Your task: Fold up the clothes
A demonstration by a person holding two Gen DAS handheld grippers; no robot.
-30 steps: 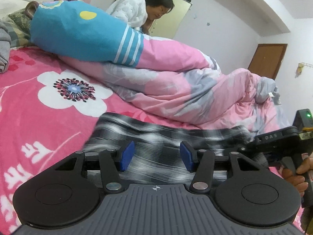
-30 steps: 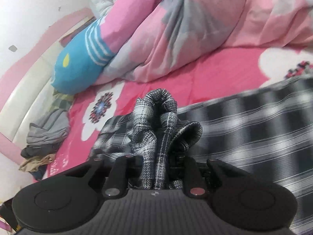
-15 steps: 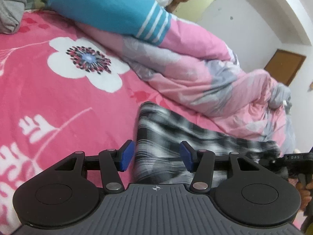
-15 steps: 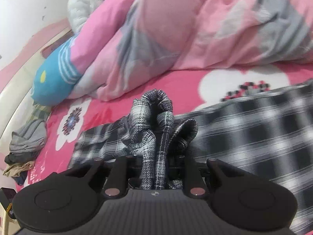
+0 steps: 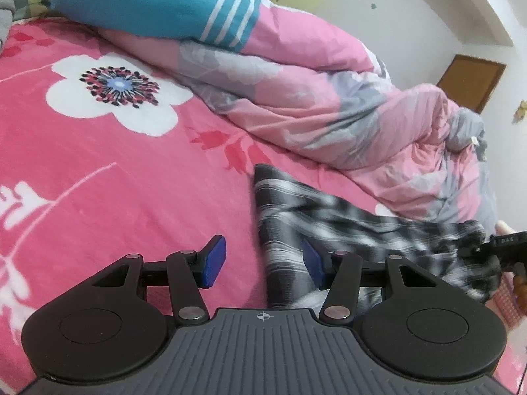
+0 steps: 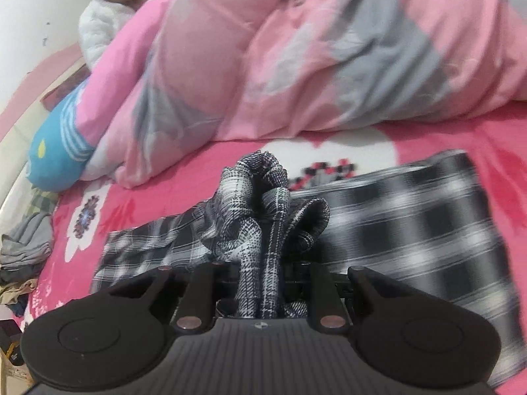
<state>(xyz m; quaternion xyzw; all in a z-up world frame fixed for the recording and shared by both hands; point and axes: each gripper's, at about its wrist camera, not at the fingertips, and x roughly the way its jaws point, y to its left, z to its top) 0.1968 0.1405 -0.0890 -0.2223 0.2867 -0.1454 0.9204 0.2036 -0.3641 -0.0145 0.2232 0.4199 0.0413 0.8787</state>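
Right gripper (image 6: 263, 283) jaws pinch bunched plaid garment (image 6: 263, 204); remainder apparently trails blurred.

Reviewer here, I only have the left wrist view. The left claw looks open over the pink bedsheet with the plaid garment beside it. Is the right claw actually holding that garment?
Observer: Yes. In the right wrist view the right claw is shut on a bunched fold of the plaid garment, which sticks up between its fingers.
Reviewer: Is the rest of it off the bed?
Observer: No. Most of it lies spread on the pink bedsheet, blurred, to either side of the bunch.
Reviewer: Any other clothes nearby?
Observer: A pile of grey clothes sits at the bed's far left edge in that view.
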